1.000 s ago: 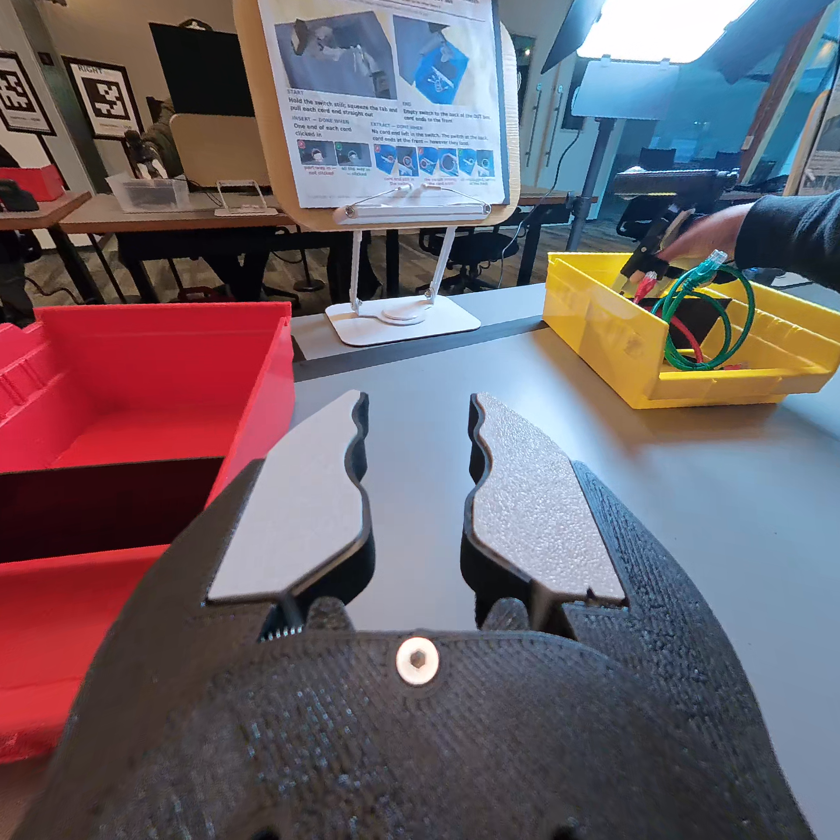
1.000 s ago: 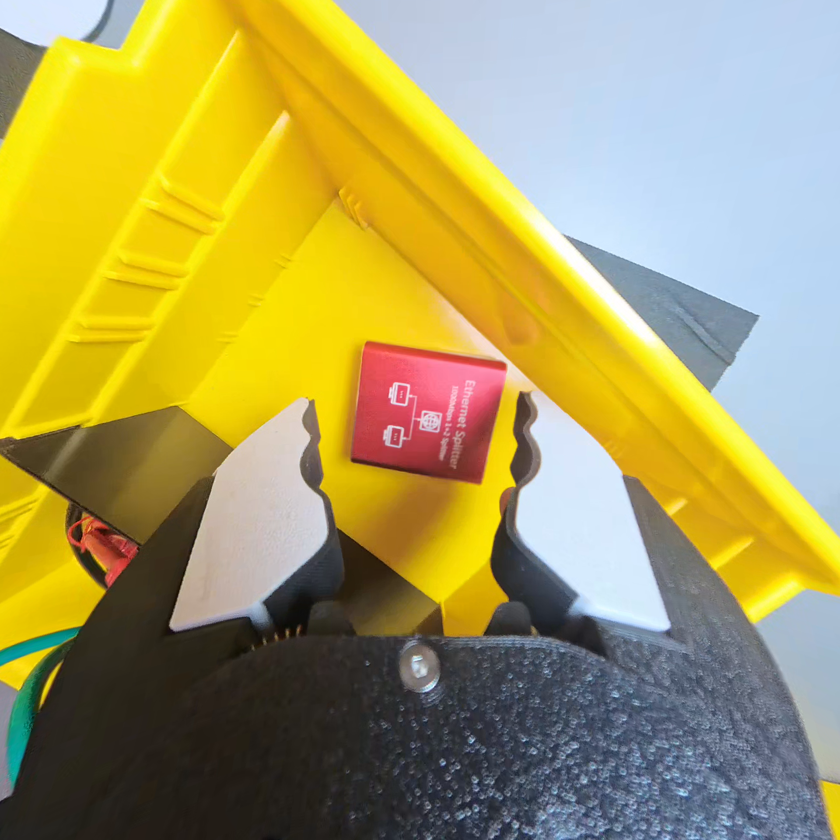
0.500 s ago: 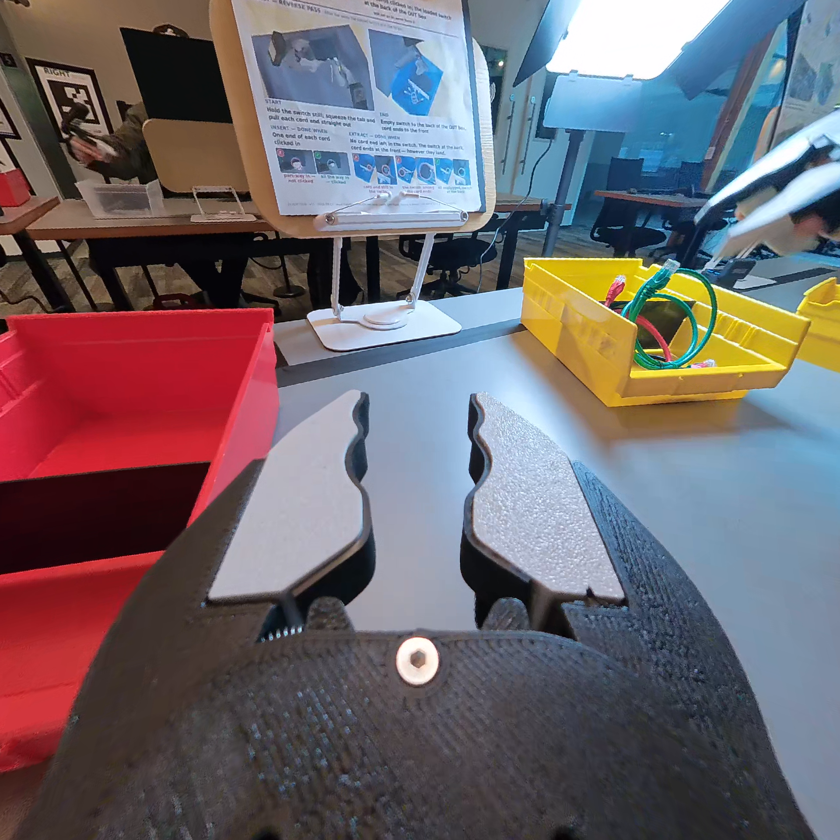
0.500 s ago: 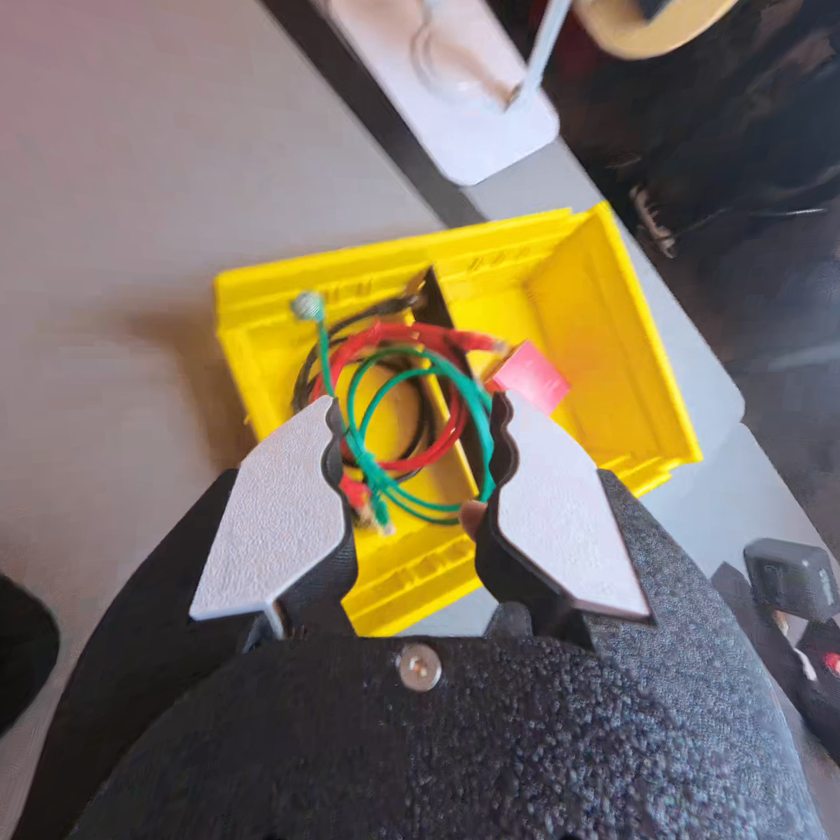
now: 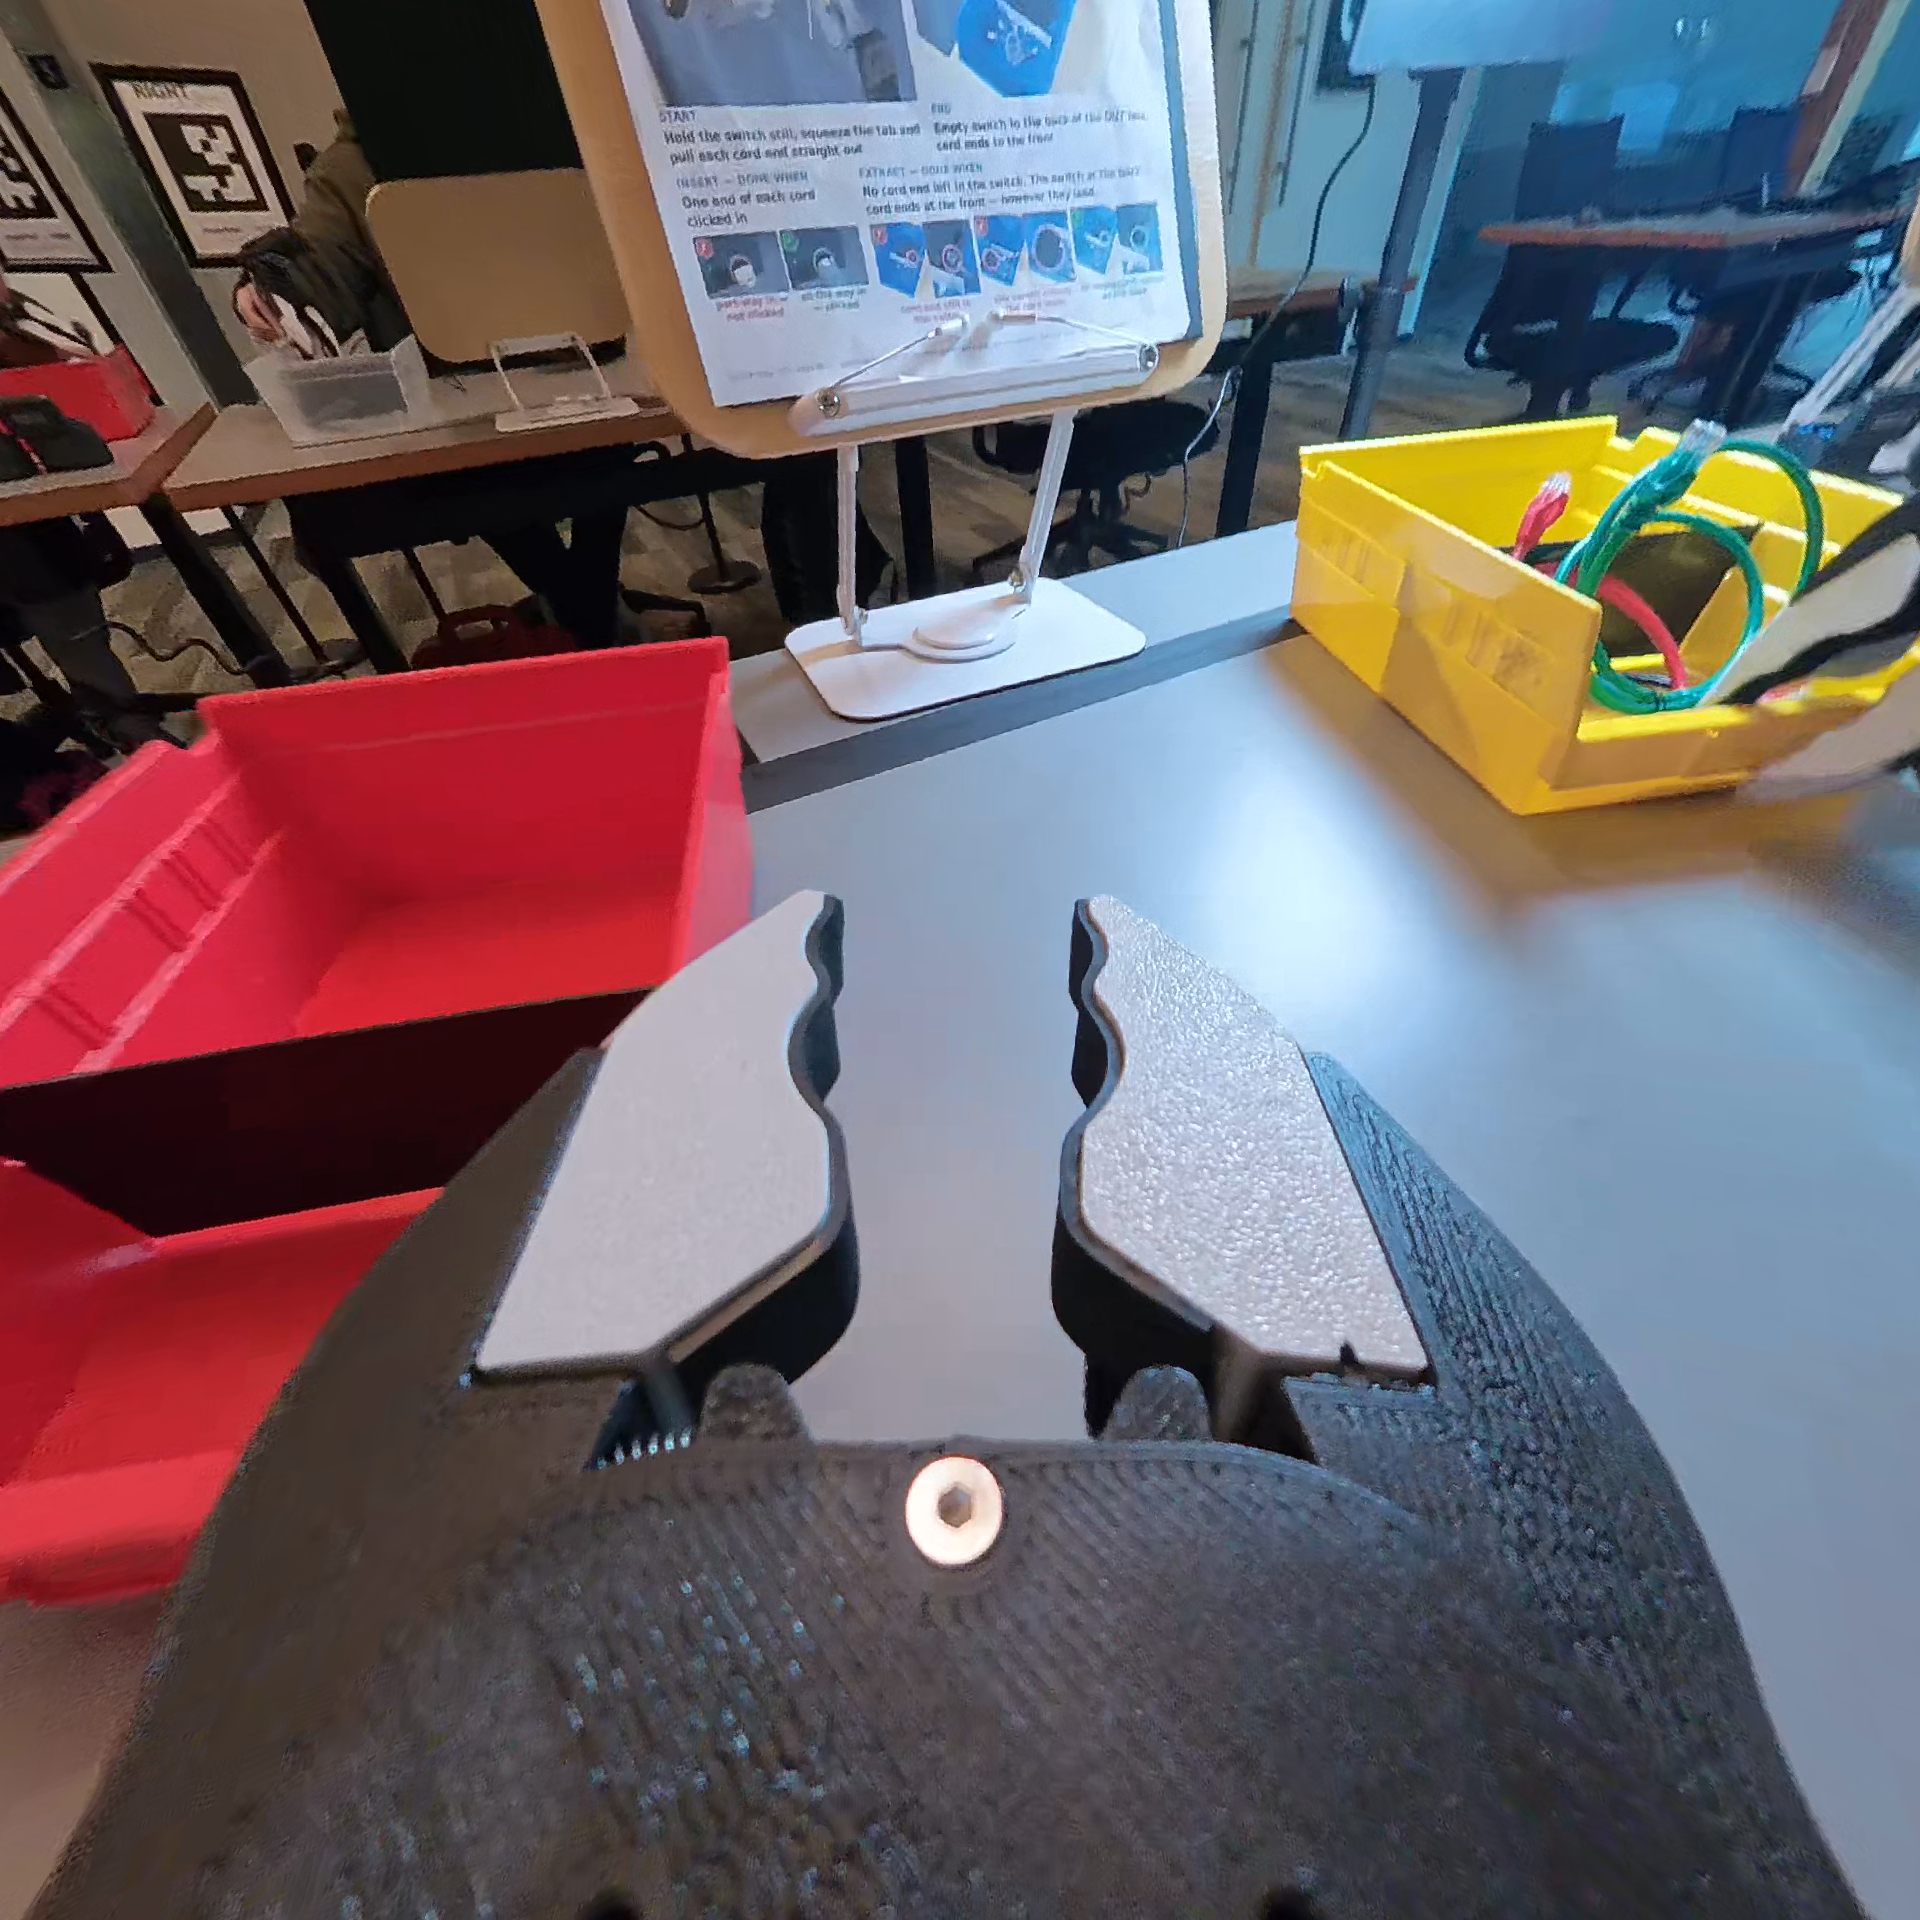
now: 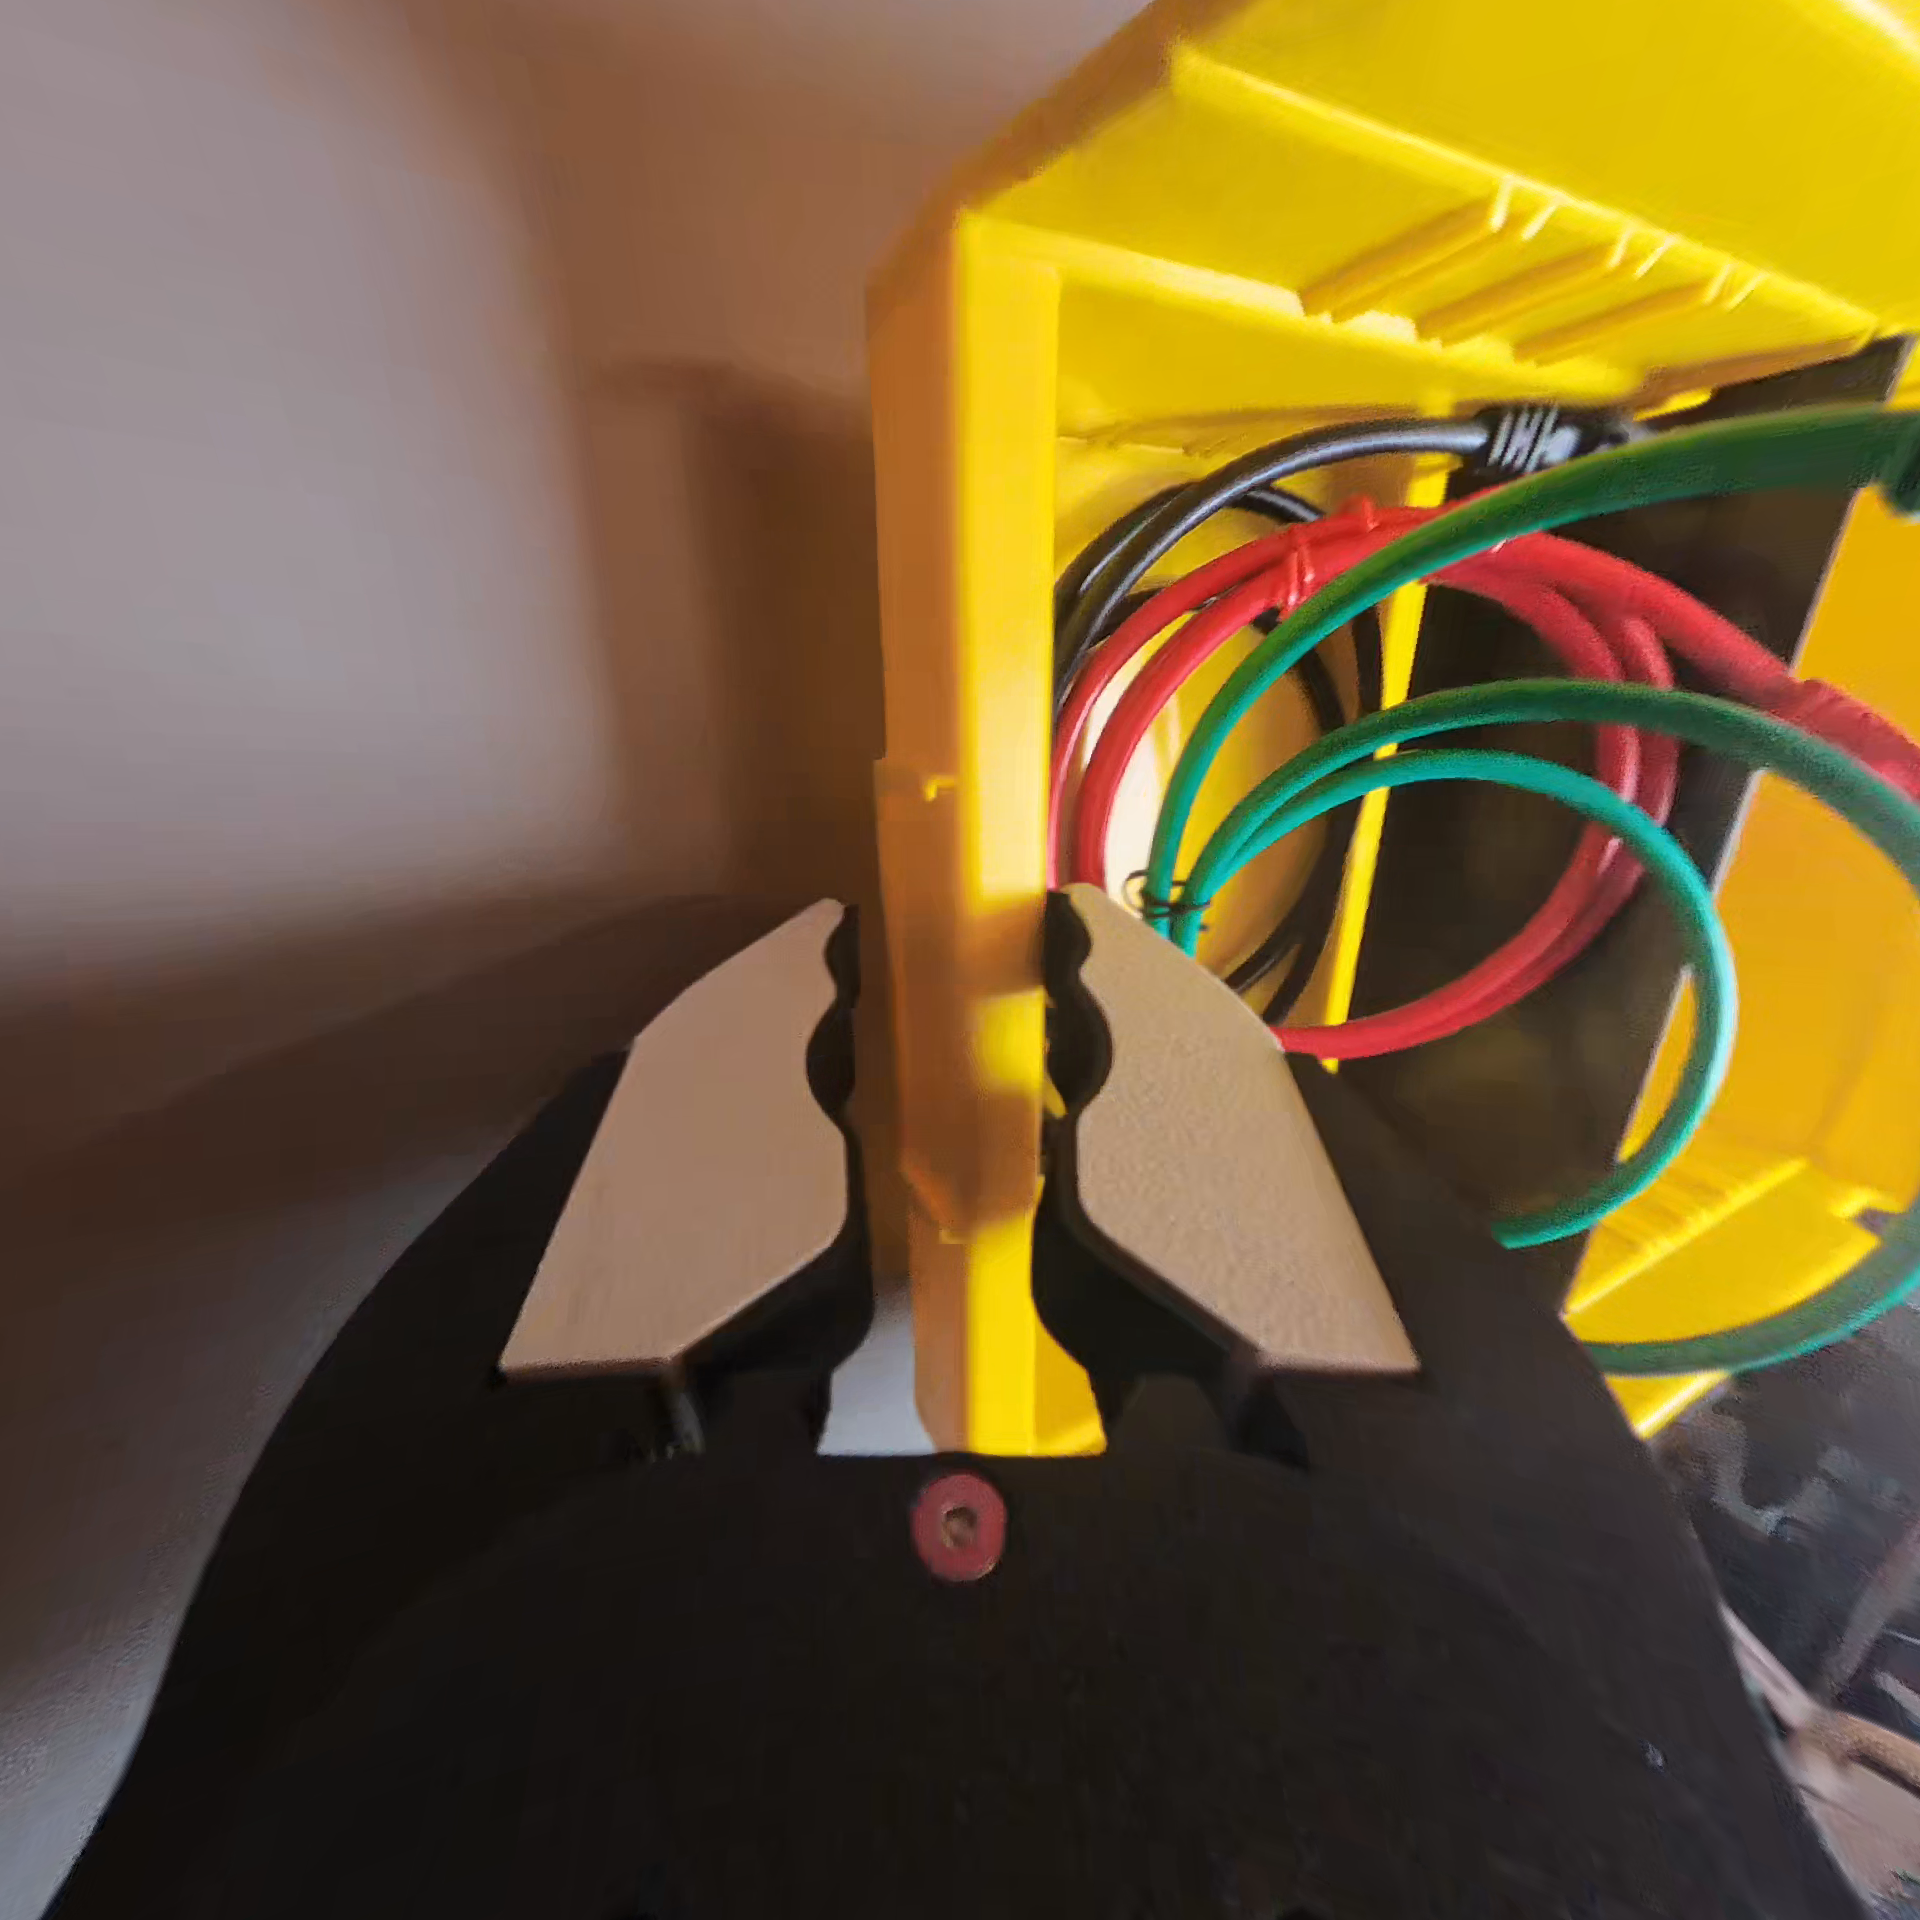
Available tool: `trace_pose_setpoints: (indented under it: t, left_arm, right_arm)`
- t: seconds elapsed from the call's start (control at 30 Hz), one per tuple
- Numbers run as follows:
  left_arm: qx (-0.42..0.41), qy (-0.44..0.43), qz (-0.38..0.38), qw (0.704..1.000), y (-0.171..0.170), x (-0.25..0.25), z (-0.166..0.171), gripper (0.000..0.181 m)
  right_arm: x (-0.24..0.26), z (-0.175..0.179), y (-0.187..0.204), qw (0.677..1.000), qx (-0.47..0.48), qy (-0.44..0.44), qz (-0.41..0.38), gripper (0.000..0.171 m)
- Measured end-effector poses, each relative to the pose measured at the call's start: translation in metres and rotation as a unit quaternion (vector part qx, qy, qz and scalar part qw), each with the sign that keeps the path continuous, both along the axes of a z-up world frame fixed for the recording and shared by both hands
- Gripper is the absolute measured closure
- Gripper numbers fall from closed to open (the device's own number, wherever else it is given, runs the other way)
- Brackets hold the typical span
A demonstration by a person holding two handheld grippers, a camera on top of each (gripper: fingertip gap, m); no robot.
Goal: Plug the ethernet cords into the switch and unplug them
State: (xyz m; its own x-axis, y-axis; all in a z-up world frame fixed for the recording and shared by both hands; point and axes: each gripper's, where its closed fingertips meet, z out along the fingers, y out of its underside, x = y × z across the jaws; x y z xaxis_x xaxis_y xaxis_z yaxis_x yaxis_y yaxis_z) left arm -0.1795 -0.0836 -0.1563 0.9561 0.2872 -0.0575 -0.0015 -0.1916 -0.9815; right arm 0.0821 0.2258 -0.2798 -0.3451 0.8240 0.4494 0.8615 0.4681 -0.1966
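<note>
A yellow bin (image 5: 1434, 613) stands at the table's far right and holds coiled green (image 5: 1756, 582), red (image 5: 1642, 623) and black cords. My right gripper (image 6: 951, 935) straddles the yellow bin's side wall (image 6: 966, 623), its jaws closed against both faces of it. Beside it lie the green cord (image 6: 1455, 727), red cord (image 6: 1351, 551) and black cord (image 6: 1299, 457). It also shows, blurred, at the bin's near corner in the left wrist view (image 5: 1808, 686). My left gripper (image 5: 951, 935) is open and empty over the grey table. The switch is not in view.
A red bin (image 5: 416, 831) with a black divider sits close at my left. A white stand (image 5: 966, 644) holding an instruction sheet is at the table's back edge. A black divider (image 6: 1558, 987) splits the yellow bin. Other tables and chairs stand beyond. Across from one pair of fingers to the other is roughly 45 centimeters.
My right gripper has come down from above the yellow bin and closed on its side wall. My left gripper has stayed open, with its view shifted slightly.
</note>
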Motion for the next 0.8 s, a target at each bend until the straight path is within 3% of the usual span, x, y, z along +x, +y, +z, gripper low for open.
trace_pose_setpoints:
  t: [0.23,0.37,0.5,0.67,0.73,0.8]
  left_arm:
    - [-0.204,0.054,-0.015,0.977,-0.088,-0.08,-0.026,0.142]
    - [-0.364,0.151,-0.052,0.918,-0.122,-0.126,-0.069,0.133]
    - [-0.474,0.239,-0.127,0.838,-0.125,-0.134,-0.099,0.127]
    - [-0.553,0.289,-0.166,0.763,-0.117,-0.15,-0.127,0.129]
    - [-0.568,0.313,-0.168,0.743,-0.112,-0.156,-0.128,0.144]
    - [-0.54,0.314,-0.179,0.76,-0.096,-0.141,-0.126,0.146]
  right_arm:
    - [-0.003,0.001,-0.018,0.998,-0.004,0.046,0.03,0.142]
    - [0.006,0.002,-0.041,0.996,-0.012,0.065,0.056,0.142]
    - [0.023,0.002,-0.062,0.994,-0.011,0.068,0.079,0.142]
    - [0.039,0.003,-0.078,0.991,-0.015,0.079,0.106,0.142]
    - [0.041,0.003,-0.079,0.99,-0.017,0.085,0.111,0.142]
    - [0.041,0.003,-0.08,0.989,-0.014,0.087,0.118,0.142]
